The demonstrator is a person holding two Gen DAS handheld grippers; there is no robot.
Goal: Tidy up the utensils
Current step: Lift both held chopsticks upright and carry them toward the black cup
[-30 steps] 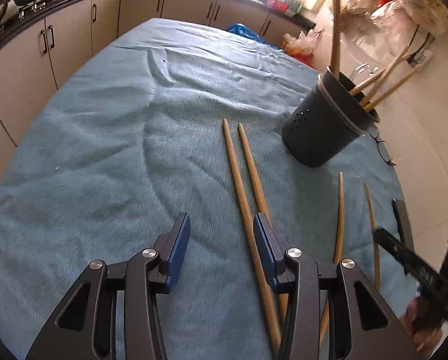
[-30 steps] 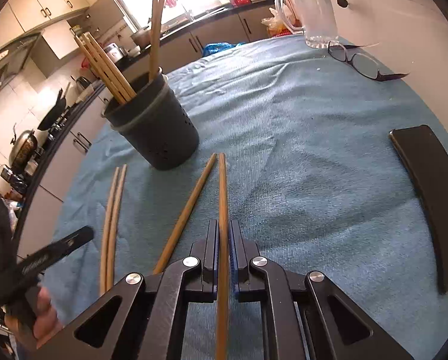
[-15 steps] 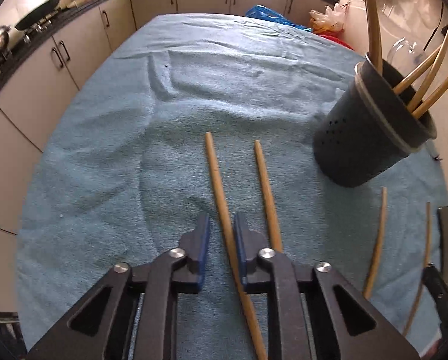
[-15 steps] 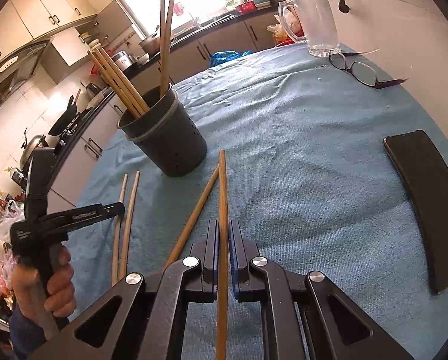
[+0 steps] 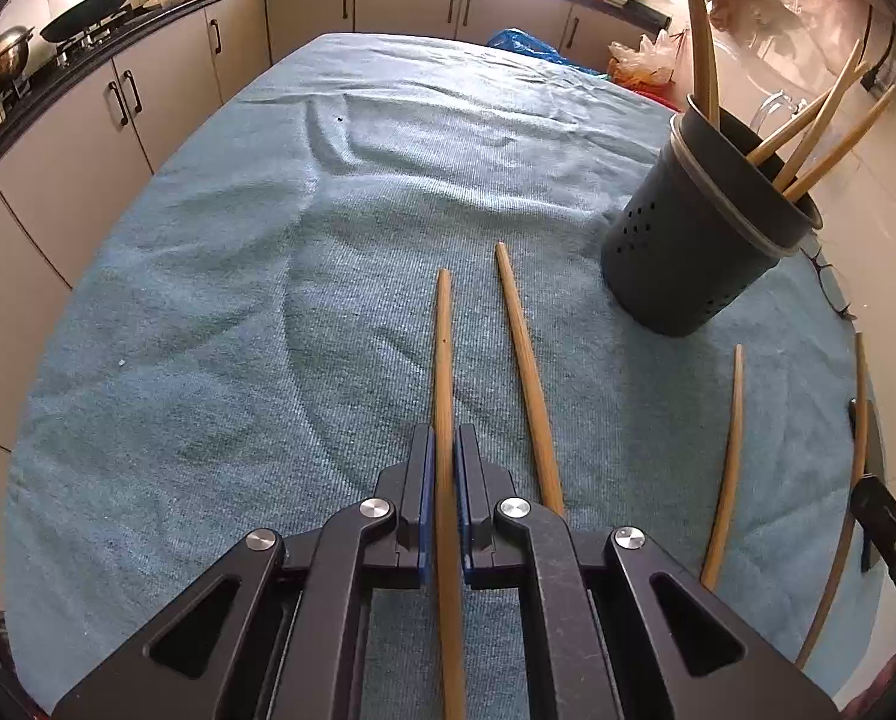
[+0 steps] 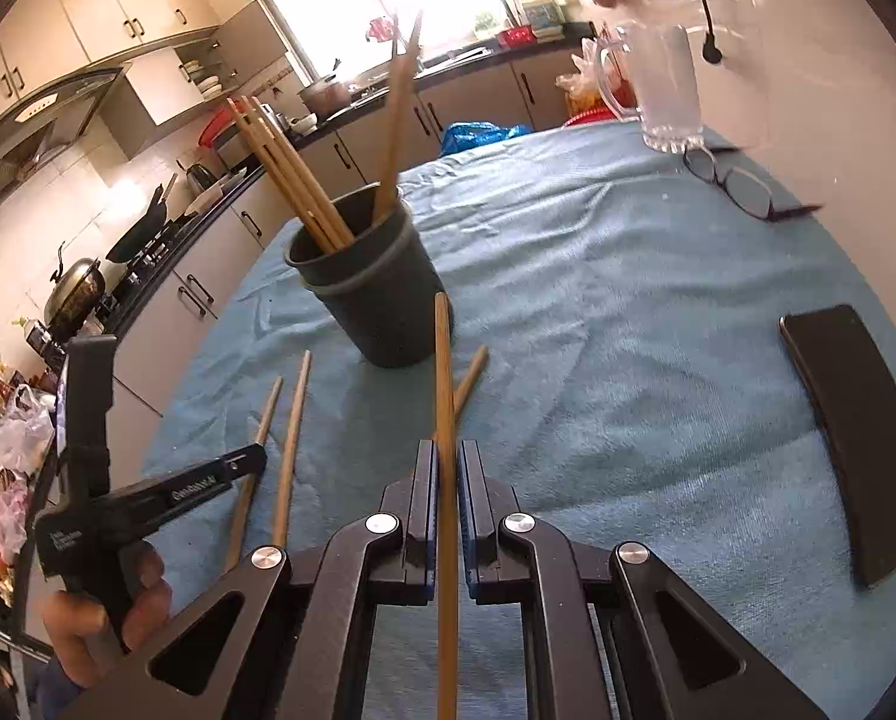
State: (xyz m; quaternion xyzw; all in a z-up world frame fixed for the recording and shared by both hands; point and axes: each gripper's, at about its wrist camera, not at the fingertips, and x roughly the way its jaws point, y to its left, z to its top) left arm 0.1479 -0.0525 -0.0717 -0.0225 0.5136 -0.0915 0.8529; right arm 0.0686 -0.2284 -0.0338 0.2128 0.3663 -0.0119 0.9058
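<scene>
Each gripper is clamped on one chopstick: the left gripper (image 5: 444, 468) pinches a chopstick (image 5: 443, 354) whose far end looks to rest on the cloth-covered surface (image 5: 219, 276), while the right gripper (image 6: 446, 480) holds its own chopstick (image 6: 443, 372) with the tip raised toward the dark holder (image 6: 381, 300). Three more chopsticks lie loose on the cloth near the holder, which already has several standing in it. To do this well, lift each stick clear, tilt it tip-down over the holder's rim, and release only once it is inside, taking the hands in turn so they don't collide.
</scene>
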